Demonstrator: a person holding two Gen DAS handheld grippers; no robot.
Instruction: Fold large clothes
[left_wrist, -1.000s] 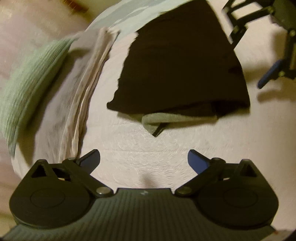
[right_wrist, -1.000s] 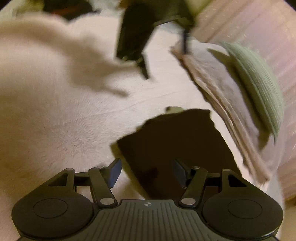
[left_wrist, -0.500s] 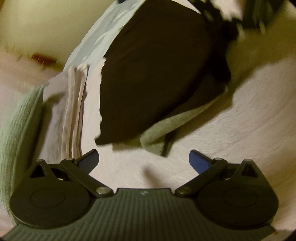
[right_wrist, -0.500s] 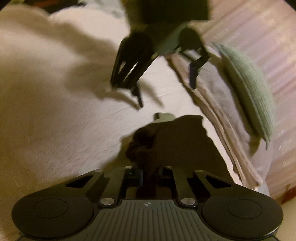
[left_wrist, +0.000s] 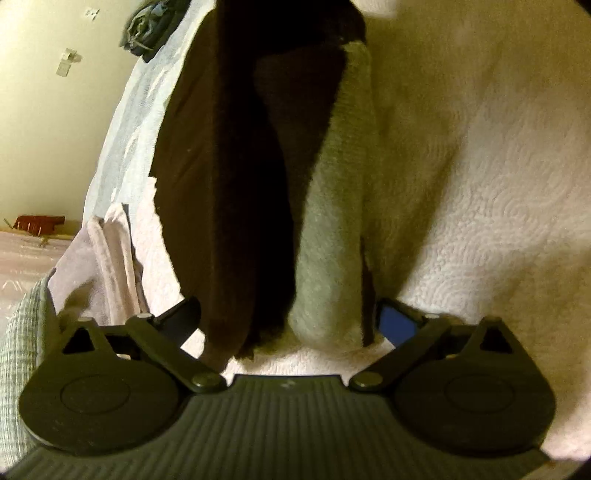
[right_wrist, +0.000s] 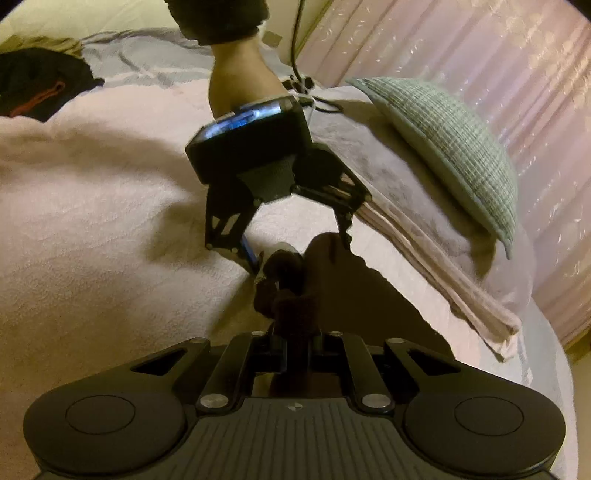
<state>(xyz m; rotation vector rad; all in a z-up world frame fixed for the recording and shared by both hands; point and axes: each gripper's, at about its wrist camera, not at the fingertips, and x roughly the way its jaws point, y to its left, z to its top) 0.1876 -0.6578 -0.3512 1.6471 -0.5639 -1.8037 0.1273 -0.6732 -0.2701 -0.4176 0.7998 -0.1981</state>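
Pale quilted bedspread (left_wrist: 498, 192), and my right gripper (right_wrist: 295, 343) has clamped one end of the dark brown garment with grey lining (left_wrist: 229, 177). My left gripper (left_wrist: 291, 321) has moved in, spread wide around the other end, so it should pinch next.

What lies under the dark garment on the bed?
Under the dark garment shows its grey-green inner layer, then the white quilted bedspread. Anything beneath its middle is covered.

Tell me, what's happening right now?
Right gripper shut on dark garment. Left gripper open around its end. Nothing in the way.
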